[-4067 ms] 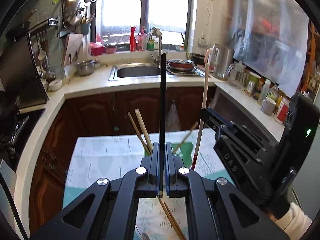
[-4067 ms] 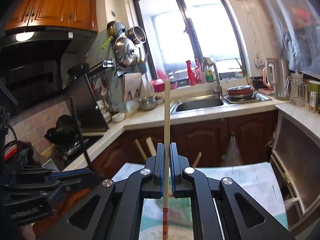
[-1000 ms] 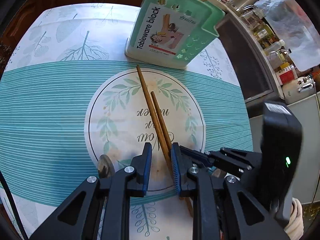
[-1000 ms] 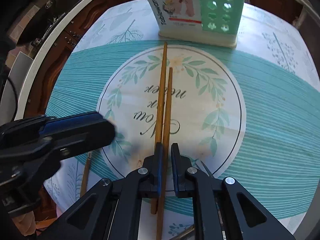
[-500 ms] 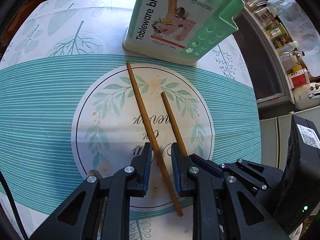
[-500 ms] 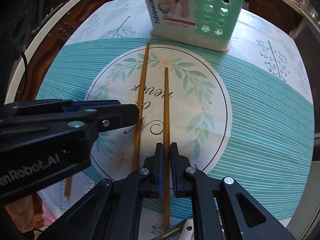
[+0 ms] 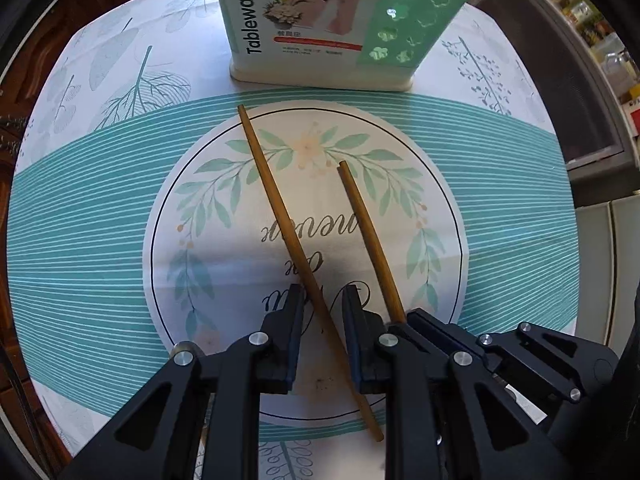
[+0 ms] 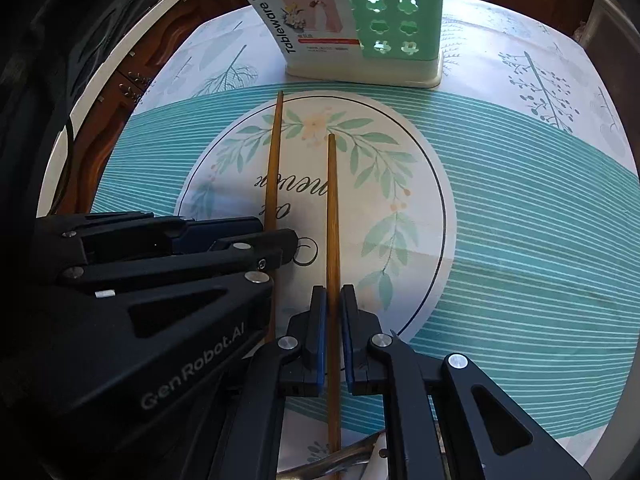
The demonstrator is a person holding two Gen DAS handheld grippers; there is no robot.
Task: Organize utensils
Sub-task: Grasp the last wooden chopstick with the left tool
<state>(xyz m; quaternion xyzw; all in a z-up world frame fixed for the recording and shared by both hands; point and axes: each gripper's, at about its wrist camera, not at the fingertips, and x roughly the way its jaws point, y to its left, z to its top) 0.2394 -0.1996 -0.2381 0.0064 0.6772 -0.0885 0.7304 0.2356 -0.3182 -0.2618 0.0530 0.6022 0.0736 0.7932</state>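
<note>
Table with teal-striped leaf-print cloth [image 7: 100, 240], dark wood cabinets [image 8: 132, 76] behind, daylight on tabletop

Tablecloth [image 7: 100, 208]: white ground, pale grey-green leaf and branch prints, a broad teal band of thin white stripes. At its centre, a white roundel [image 7: 224, 264] edged by a thin dark line, with a green leaf wreath, peach flower and grey script. Two chopsticks [image 7: 280, 208] [image 8: 333, 216]: golden brown. Tableware block [image 7: 320, 20]: cream base, mint green side with flower cut-outs, white label with dark lettering, pink picture, red stripe. Both grippers [image 7: 320, 312] [image 8: 333, 304]: black, blue pads, silver rivets.
</note>
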